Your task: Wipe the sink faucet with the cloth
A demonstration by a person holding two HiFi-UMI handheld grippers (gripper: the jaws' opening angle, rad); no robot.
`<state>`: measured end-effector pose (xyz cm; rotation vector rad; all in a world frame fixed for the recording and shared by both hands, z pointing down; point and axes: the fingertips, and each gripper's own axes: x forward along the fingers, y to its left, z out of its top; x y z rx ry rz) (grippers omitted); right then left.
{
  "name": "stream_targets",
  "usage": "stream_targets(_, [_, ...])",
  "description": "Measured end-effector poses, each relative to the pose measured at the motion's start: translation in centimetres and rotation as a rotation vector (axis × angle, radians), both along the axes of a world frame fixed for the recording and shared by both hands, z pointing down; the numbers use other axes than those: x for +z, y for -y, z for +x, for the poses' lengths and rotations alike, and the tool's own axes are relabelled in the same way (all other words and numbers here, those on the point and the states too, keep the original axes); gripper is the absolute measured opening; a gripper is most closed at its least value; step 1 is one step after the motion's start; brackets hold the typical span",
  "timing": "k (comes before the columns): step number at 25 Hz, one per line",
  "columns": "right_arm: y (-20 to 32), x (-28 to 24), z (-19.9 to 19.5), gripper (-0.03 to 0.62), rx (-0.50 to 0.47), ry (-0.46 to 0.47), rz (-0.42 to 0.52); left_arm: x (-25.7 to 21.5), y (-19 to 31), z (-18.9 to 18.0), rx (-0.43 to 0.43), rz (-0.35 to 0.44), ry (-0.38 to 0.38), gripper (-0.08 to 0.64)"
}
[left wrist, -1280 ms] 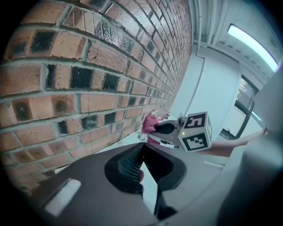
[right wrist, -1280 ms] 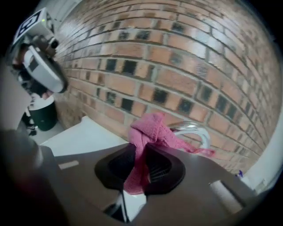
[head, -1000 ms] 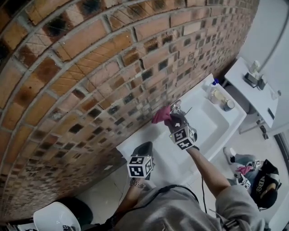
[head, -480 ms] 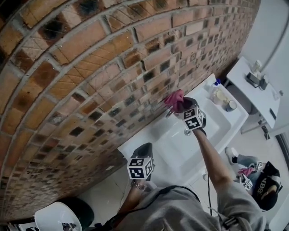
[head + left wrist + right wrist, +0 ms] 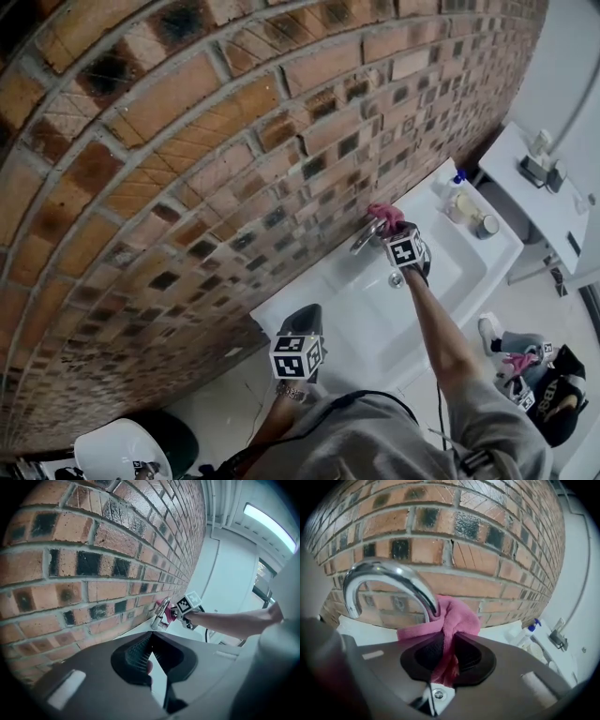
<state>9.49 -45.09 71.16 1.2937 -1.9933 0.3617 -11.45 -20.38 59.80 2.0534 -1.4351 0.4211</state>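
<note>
Brick wall (image 5: 187, 141) fills the left and top of the head view.

Left tool (image 5: 305, 314) hangs low over the near-left corner of the sink (image 5: 361, 323), well apart from the faucet. In the left gripper view the left tool (image 5: 150, 654) has its tips together with nothing clamped. There is a small pinkish spot low in the gap, probably a reflection; can't tell.

Faucet (image 5: 366, 236) sits at the back of the sink against the wall: a chrome gooseneck with its spout curving out over the basin. It is also seen from the left gripper view (image 5: 158, 616) and close up in the right gripper view (image 5: 389, 576).

Cloth (image 5: 384, 214) is pink and bunched, pressed against the right side of the faucet arc near its base (image 5: 457, 616). From the left gripper view it (image 5: 165, 607) shows just behind the faucet.

Right tool (image 5: 389, 228) is clamped on the cloth; the jaws pinch a fold, with the rest bulging out ahead of the tips onto the chrome (image 5: 447, 651). The arm reaches across the basin.

Bottle (image 5: 453, 184) with a blue pump and a jar (image 5: 486, 225) stand on the right end of the sink. A white tabletop (image 5: 525, 178) with small items sits further right.
</note>
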Motion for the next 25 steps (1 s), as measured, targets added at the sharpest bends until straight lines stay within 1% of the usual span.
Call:
stream_targets(3, [-0.2, 0.5, -0.4, 0.066, 0.038, 0.027, 0.013, 0.0, 0.2, 0.0, -0.003, -0.003, 0.003, 0.020])
stream_targets(5, [-0.5, 1.2, -0.7, 0.066, 0.022, 0.028, -0.007, 0.2, 0.3, 0.3, -0.001, -0.006, 0.004, 0.020])
stream_targets(7, [-1.9, 3.2, -1.2, 0.066, -0.049, 0.008, -0.090, 0.3, 0.3, 0.6, 0.006, -0.009, 0.004, 0.020])
stream_targets(10, [-5.9, 6.8, -1.4, 0.066, -0.176, -0.052, -0.230, 0.3, 0.4, 1.4, 0.021, -0.008, 0.001, 0.019])
stream_targets(11, [-7.4, 7.5, -1.1, 0.066, -0.195, -0.056, -0.264, 0.1, 0.5, 1.6, 0.025, -0.005, -0.001, 0.019])
stream_targets(12, [-8.7, 7.8, -0.4, 0.066, -0.191, -0.040, -0.282, 0.0, 0.6, 1.8, 0.028, -0.003, -0.003, 0.020])
stream_targets(13, [-9.5, 7.5, 0.7, 0.066, -0.161, -0.011, -0.270, -0.2, 0.6, 1.8, 0.029, -0.001, -0.004, 0.020])
stream_targets(14, [-9.8, 6.7, 2.2, 0.066, -0.101, 0.028, -0.223, -0.2, 0.5, 1.8, 0.026, 0.000, -0.004, 0.020])
stream_targets(16, [-8.6, 3.7, 6.0, 0.066, 0.084, 0.149, -0.083, 0.0, 0.6, 1.2, 0.015, -0.003, -0.001, 0.020])
stream_targets(17, [-7.5, 2.5, 7.8, 0.066, 0.182, 0.216, -0.030, 0.1, 0.7, 0.9, 0.009, -0.007, 0.001, 0.019])
stream_targets(18, [-6.4, 1.8, 9.3, 0.067, 0.261, 0.274, -0.004, 0.3, 0.9, 0.7, 0.004, -0.011, 0.002, 0.020])
stream_targets(19, [-5.4, 1.6, 10.2, 0.067, 0.311, 0.318, -0.001, 0.5, 1.0, 0.7, 0.002, -0.014, 0.002, 0.019])
stream_targets(20, [-4.5, 1.8, 10.3, 0.067, 0.327, 0.348, -0.012, 0.4, 1.1, 0.8, 0.004, -0.015, 0.000, 0.019])
stream_targets(22, [-3.4, 3.2, 8.9, 0.067, 0.286, 0.366, -0.058, 0.0, 1.3, 1.6, 0.021, -0.006, -0.006, 0.020])
stream_targets(24, [-3.5, 5.1, 6.0, 0.067, 0.220, 0.347, -0.115, -0.7, 1.4, 2.2, 0.037, 0.008, -0.009, 0.020])
stream_targets(25, [-3.9, 5.9, 4.6, 0.067, 0.205, 0.331, -0.132, -1.0, 1.5, 2.3, 0.040, 0.013, -0.009, 0.020])
